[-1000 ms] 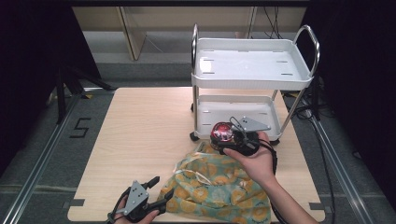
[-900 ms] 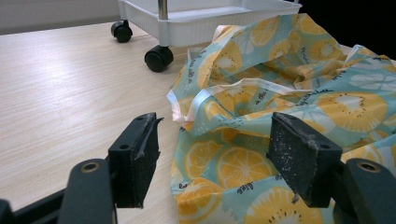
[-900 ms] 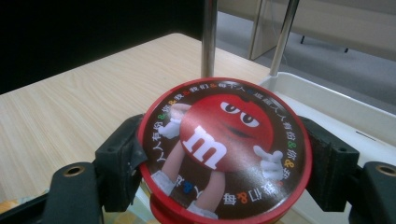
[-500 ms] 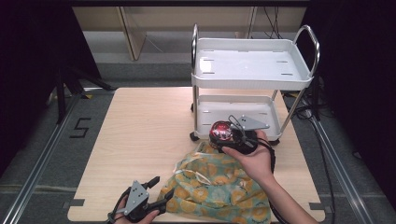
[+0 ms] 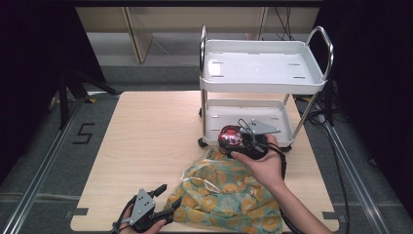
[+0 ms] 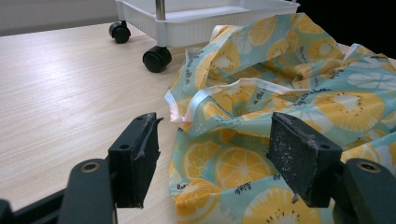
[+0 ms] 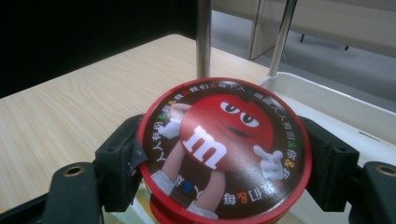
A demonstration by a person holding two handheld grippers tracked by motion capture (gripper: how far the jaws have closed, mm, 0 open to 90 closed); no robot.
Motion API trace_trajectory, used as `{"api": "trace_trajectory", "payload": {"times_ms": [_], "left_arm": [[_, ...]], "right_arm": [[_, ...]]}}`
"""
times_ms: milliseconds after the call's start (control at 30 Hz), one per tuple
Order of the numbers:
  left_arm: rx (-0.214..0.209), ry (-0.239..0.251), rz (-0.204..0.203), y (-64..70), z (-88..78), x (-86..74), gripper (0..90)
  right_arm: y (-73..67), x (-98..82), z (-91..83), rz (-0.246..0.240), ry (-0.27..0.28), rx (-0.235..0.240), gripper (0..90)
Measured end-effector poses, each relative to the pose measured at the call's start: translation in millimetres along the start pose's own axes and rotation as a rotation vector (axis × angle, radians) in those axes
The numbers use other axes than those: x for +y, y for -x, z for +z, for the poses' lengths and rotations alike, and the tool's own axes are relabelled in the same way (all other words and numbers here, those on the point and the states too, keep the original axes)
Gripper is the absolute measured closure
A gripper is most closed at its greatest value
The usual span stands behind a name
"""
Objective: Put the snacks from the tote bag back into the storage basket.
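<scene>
A round red candy tin with a cartoon lid sits clamped between the jaws of my right gripper, held in the air just over the front edge of the white cart's lower tray. The tin hangs above the far end of a teal fabric bag printed with lemon slices. My left gripper rests low at the table's front edge, open, its jaws straddling the bag's near corner without closing on it.
The two-tier white cart with chrome posts stands on the back right of the wooden table; its black casters are close to the bag. Bare wood stretches left of the bag. Dark floor rails run past both table sides.
The right gripper has carried the tin slightly farther toward the cart's lower tray. The left gripper and the bag have stayed in place.
</scene>
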State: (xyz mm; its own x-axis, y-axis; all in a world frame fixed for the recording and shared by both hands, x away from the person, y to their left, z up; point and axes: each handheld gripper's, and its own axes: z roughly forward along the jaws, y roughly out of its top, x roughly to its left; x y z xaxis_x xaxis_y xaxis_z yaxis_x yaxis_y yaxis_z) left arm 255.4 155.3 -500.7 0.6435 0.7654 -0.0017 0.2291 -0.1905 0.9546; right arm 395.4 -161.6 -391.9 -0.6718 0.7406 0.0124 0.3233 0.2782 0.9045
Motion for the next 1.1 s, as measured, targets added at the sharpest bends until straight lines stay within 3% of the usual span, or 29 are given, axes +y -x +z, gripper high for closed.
{"api": "trace_trajectory", "payload": {"times_ms": [67, 233, 333, 367, 400, 600, 800, 833, 900, 967, 1100], "left_arm": [[0.009, -0.008, -0.030, 1.9, -0.8, -0.4, 33.0], [0.000, -0.001, 0.002, 0.1, -0.2, 0.2, 33.1], [0.001, 0.000, -0.002, 0.2, -0.2, 0.1, 33.0], [0.002, 0.002, -0.012, 0.8, -0.2, -0.1, 33.0], [0.003, 0.003, -0.015, 1.0, -0.2, -0.2, 33.1], [-0.002, 0.003, -0.002, 0.1, 0.0, 0.0, 33.1], [0.002, 0.005, -0.011, 0.8, -0.5, 0.0, 33.1], [-0.001, 0.008, -0.014, 0.8, -0.3, 0.0, 33.1], [-0.003, 0.012, -0.014, 0.8, -0.1, 0.0, 33.1], [0.003, -0.001, -0.020, 1.8, -1.2, 0.0, 33.2], [-0.003, 0.008, -0.014, 1.0, -0.4, 0.1, 33.2]], "right_arm": [[0.7, 0.5, 1.9, -0.015, 0.013, 0.009, 26.7], [-1.2, 0.3, 2.4, -0.007, 0.001, 0.000, 26.7], [-0.7, 0.2, 3.9, -0.017, 0.001, 0.003, 26.7], [-1.9, 0.2, 3.4, 0.010, -0.007, 0.007, 26.7], [-0.1, 0.5, 4.9, -0.018, 0.007, 0.005, 26.7], [-0.2, 1.9, 5.6, 0.000, 0.004, 0.003, 26.7], [0.0, 4.3, 8.0, -0.023, 0.017, 0.017, 26.7], [-3.0, 3.8, 7.4, 0.023, 0.010, 0.014, 26.7], [-1.3, 4.4, 7.2, -0.020, 0.009, -0.001, 26.7], [-2.5, 3.7, 8.2, -0.005, 0.003, 0.016, 26.7], [-1.1, 3.0, 8.8, -0.026, -0.001, 0.009, 26.7]]}}
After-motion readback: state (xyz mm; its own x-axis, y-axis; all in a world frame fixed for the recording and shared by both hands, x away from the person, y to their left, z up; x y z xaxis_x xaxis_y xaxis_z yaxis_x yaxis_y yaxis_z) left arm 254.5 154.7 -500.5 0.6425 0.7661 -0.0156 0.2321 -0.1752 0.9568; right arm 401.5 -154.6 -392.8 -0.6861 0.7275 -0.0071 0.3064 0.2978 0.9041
